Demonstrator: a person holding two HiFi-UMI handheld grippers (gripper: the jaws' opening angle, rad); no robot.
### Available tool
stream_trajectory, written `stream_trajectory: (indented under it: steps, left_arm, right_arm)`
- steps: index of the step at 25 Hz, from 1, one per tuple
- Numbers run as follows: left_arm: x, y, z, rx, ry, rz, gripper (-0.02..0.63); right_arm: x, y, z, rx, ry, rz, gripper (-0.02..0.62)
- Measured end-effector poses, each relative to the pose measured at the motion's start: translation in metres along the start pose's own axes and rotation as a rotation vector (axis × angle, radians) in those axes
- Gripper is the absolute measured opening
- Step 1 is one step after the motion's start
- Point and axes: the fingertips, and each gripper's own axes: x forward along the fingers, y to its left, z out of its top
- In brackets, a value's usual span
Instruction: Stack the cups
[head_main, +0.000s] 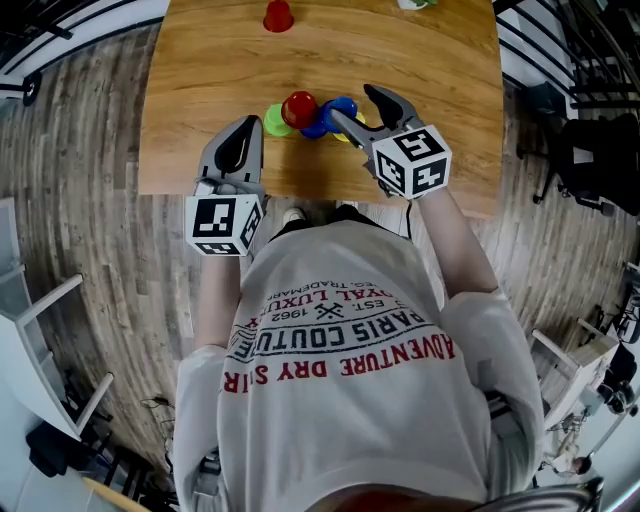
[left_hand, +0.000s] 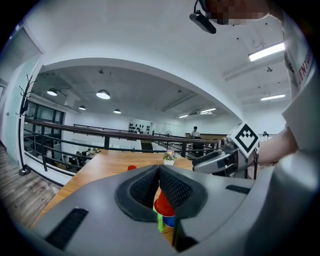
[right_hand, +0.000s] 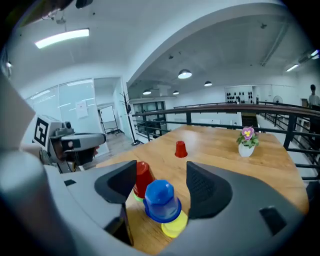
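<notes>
A person in a white printed T-shirt (head_main: 340, 370) stands at the near edge of a wooden table (head_main: 200, 80), seen from above, with a two-jaw gripper in each hand.

Near the table's front edge is a tight cluster of small plastic cups. A red cup (head_main: 300, 107) sits upside down on a green cup (head_main: 273, 121). Just beside them, a blue cup (head_main: 337, 113) sits upside down on a yellow cup (right_hand: 175, 226). A second red cup (head_main: 278, 15) stands alone, upside down, well apart at the far side of the table. A small white pot of purple flowers (right_hand: 246, 142) stands near the far edge.

The right gripper (head_main: 365, 108) hangs over the cluster with its jaws spread wide. In the right gripper view, the blue cup on the yellow one lies between the jaws, and neither pad touches it. The red cup on the green one shows just beside the left jaw.

The left gripper (head_main: 243, 140) rests near the front edge, just left of the cluster and pointing toward it. Its jaws are closed together with nothing between them. Through the thin slit below their tips, the red, green and blue cups show beyond
</notes>
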Motion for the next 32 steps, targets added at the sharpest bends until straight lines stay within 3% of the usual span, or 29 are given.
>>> stream_trajectory:
  steps: [3, 9, 13, 23, 32]
  left_arm:
    - [0.006, 0.000, 0.003, 0.016, 0.007, 0.004, 0.017]
    - [0.022, 0.003, 0.014, -0.007, -0.022, 0.069, 0.017]
    - [0.032, 0.015, 0.013, 0.029, -0.018, 0.132, 0.017]
    - [0.065, 0.057, -0.005, 0.016, 0.017, 0.279, 0.017]
    - [0.088, 0.090, -0.025, -0.048, 0.019, 0.333, 0.017]
  right_arm:
    - [-0.008, -0.019, 0.019, -0.027, -0.031, -0.011, 0.304]
    - [0.004, -0.069, 0.035, -0.039, 0.005, 0.026, 0.304]
    - [0.040, -0.086, 0.044, -0.072, 0.037, 0.092, 0.304]
    - [0.145, -0.093, 0.057, -0.185, 0.084, 0.231, 0.304]
    - [0.239, -0.111, 0.050, -0.181, 0.118, 0.197, 0.305]
